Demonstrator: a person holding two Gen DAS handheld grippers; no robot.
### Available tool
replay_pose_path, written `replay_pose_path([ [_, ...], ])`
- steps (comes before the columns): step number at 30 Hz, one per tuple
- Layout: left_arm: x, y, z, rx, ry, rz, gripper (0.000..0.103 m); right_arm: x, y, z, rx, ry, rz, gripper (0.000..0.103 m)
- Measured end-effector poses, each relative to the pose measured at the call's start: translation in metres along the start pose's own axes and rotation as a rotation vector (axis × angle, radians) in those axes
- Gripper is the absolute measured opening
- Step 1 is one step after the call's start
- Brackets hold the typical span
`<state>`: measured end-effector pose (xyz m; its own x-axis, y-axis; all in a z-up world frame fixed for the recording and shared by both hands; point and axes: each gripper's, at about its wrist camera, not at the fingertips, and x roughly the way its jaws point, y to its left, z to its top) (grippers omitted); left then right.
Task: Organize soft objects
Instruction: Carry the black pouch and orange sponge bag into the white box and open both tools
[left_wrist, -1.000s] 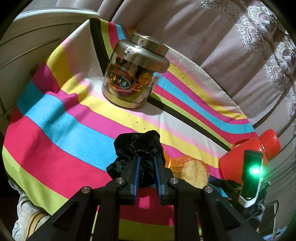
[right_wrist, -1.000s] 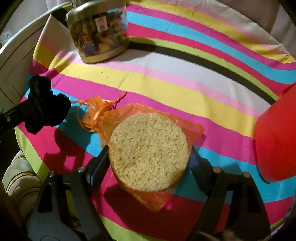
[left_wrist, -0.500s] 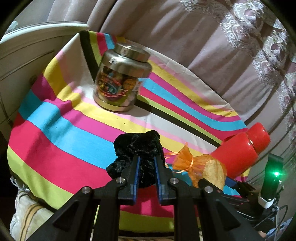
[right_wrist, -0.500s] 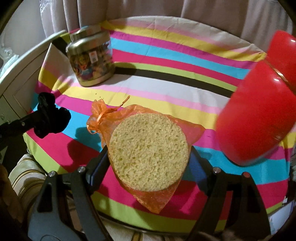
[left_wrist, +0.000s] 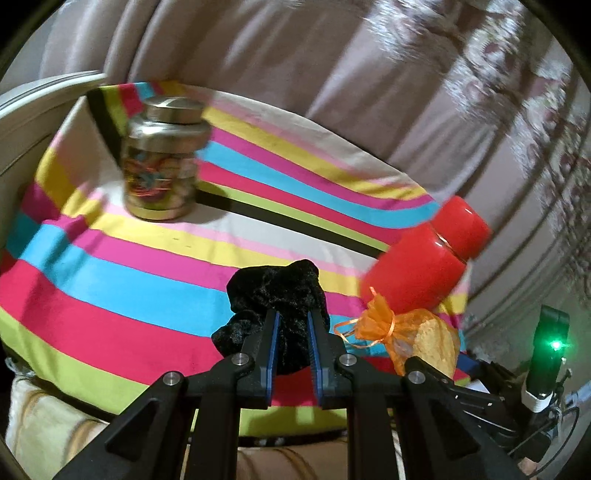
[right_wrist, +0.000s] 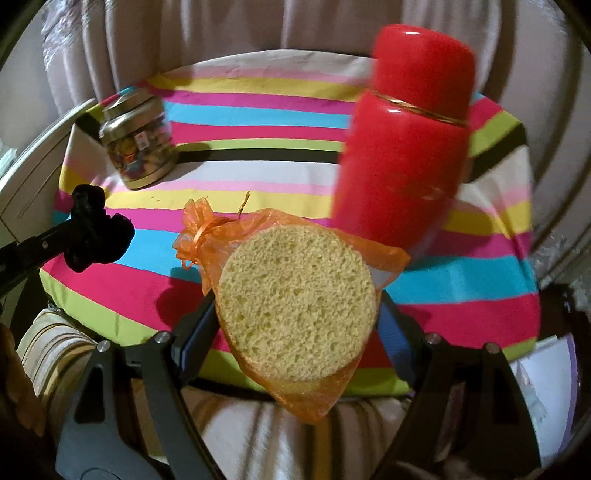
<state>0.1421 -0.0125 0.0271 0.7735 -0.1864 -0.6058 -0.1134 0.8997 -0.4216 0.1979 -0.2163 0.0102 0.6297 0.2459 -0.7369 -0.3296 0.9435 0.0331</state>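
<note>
My left gripper is shut on a crumpled black velvet scrunchie and holds it above the near edge of the striped tablecloth. The scrunchie also shows at the left of the right wrist view. My right gripper is shut on a round yellow sponge inside an orange mesh drawstring bag, lifted above the near edge of the table. The bagged sponge also shows at the lower right of the left wrist view.
A glass jar with a metal lid stands at the far left of the table. A red flask stands at the right, close behind the sponge. Curtains hang behind the table. Striped fabric lies below the table's near edge.
Both grippers have pulled back and up from the table, still holding the scrunchie and the bagged sponge. More of the table and the whole red flask have come into view.
</note>
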Motion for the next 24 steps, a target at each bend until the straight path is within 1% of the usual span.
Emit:
replay_pose_path([
  [4,0.002,-0.033,-0.008,0.061,0.029,-0.052,0.016,-0.02,-0.024,-0.011,0.031,-0.017,-0.048,0.083],
  [8,0.004,-0.061,-0.017,0.1,0.054,-0.095,0.016,-0.039,-0.055,-0.024,0.084,-0.021,-0.093,0.083],
  [13,0.009,-0.102,-0.032,0.152,0.107,-0.159,0.016,-0.066,-0.093,-0.044,0.138,-0.027,-0.143,0.083],
  [19,0.014,-0.161,-0.057,0.249,0.163,-0.244,0.016,-0.101,-0.147,-0.072,0.217,-0.033,-0.228,0.083],
  [24,0.021,-0.21,-0.082,0.337,0.234,-0.308,0.016,-0.122,-0.191,-0.101,0.283,-0.017,-0.302,0.083],
])
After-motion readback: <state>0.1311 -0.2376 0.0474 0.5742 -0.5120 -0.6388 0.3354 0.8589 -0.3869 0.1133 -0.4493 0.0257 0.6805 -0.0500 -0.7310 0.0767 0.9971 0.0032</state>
